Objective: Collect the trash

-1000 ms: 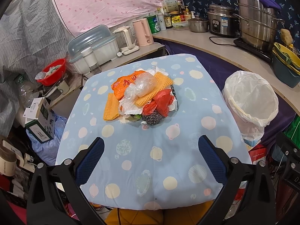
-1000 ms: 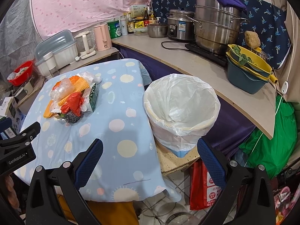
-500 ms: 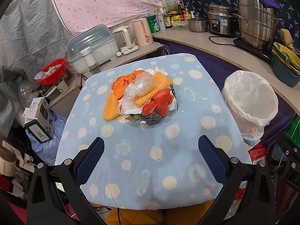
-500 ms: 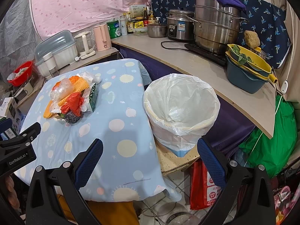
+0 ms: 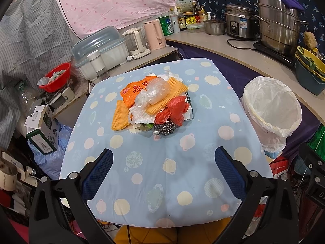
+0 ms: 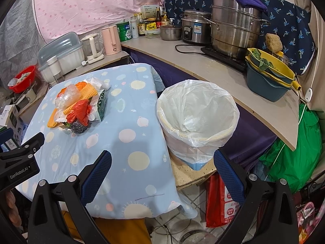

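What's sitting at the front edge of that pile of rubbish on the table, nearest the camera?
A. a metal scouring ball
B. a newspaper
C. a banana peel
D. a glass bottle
A: a grey steel scouring ball lies at the near edge of the trash pile, just below the red plastic bag, on the spotted tablecloth.

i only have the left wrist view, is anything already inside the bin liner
Observer: No. From the right wrist camera the white liner of the bin looks empty all the way down.
Operator: what is the bin standing on
Observer: A speckled board beside the table, lower than the tabletop.
Operator: anything hidden behind the red bag in the pile
Observer: A green and white box lies on the bin side of the red bag.
Operator: is the right tool holding anything
Observer: No, the right tool is open and empty, over the table's near corner.
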{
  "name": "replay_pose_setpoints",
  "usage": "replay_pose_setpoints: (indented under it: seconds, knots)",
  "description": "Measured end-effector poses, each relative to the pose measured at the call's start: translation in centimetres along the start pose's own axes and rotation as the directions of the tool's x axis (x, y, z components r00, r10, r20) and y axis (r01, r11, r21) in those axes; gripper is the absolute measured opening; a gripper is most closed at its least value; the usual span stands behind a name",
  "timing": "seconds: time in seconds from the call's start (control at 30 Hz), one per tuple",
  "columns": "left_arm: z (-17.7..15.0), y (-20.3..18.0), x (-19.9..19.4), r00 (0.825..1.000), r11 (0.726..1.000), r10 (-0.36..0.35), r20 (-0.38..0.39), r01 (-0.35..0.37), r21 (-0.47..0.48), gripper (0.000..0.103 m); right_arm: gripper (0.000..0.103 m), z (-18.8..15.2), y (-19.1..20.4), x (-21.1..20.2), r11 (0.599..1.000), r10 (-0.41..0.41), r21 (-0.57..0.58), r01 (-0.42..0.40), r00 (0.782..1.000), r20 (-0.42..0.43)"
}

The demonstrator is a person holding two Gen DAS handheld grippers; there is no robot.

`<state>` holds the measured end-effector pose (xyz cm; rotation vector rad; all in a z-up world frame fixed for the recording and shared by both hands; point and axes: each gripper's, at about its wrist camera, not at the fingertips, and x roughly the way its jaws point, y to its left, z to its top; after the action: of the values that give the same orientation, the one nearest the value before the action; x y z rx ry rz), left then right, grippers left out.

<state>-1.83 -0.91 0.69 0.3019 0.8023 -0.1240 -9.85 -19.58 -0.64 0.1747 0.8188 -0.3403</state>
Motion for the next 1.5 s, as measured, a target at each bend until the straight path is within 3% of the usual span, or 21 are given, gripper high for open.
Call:
replay_pose_setpoints:
  seconds: [0.9,1.17,1.5]
  knots:
    - [-0.3,1.3,1.1,1.0,1.0,-0.019,-0.014,0.019,-0.025,0.096,0.096,0.2,1.3,0.6,1.0,-0.007,-0.008,0.007,1.0,-0.008]
    - [0.5,3.8,3.5,0.999,0.996,-0.044,-0.028,0.042,-0.078,0.096,0.096,1.0,3.1,2.6,1.0,0.013,-0.01,-0.013,1.0,-0.024]
    - [1.8,9.6,8.3,0.997,0.985,-0.034,-0.064,0.022,-0.172,0.096,0.096,3.0,9.6,7.2,0.995,0.093,-0.044,-0.094,0.995,-0.033]
